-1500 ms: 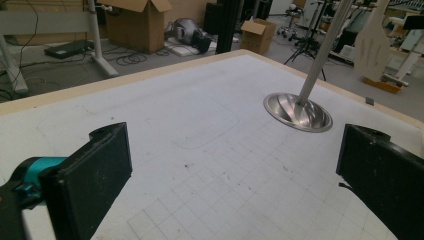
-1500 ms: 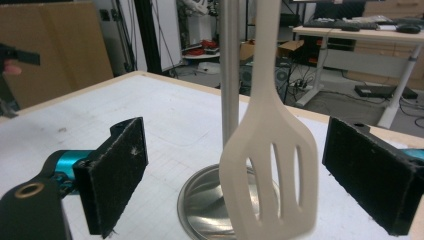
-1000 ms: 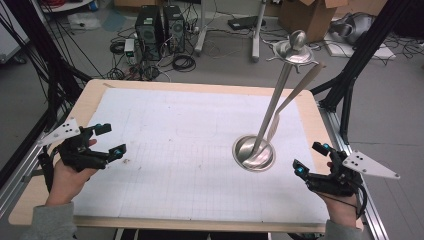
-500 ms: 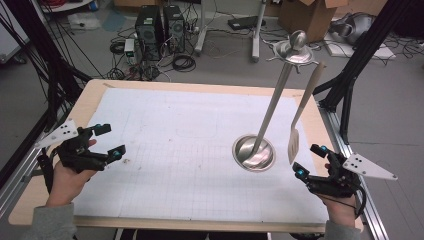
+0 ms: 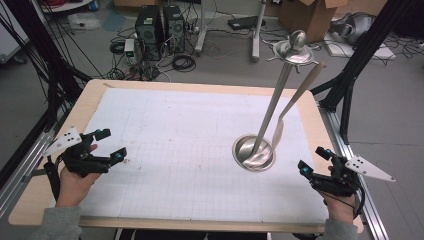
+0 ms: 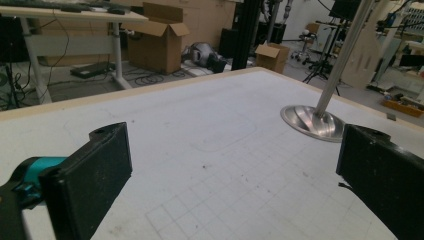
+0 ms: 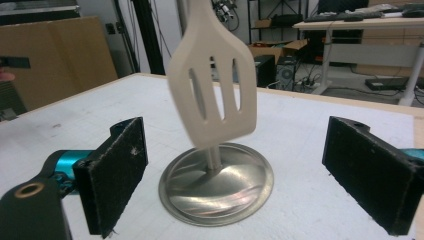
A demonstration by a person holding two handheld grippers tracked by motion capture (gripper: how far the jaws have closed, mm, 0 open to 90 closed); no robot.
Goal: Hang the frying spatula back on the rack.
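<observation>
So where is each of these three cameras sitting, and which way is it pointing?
High view: above the person's side of the table, looking forward and down; both hands and forearms enter at the bottom, left hand-held gripper, right hand-held gripper.
Left gripper view: rides the left hand-held gripper, facing across the table; its black jaws stand wide apart.
Right gripper view: rides the right hand-held gripper, facing the slotted spatula.
All three share the steel utensil stand.

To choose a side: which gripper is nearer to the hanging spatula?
Right. The right gripper sits just beside the spatula; the left gripper is across the table.
</observation>
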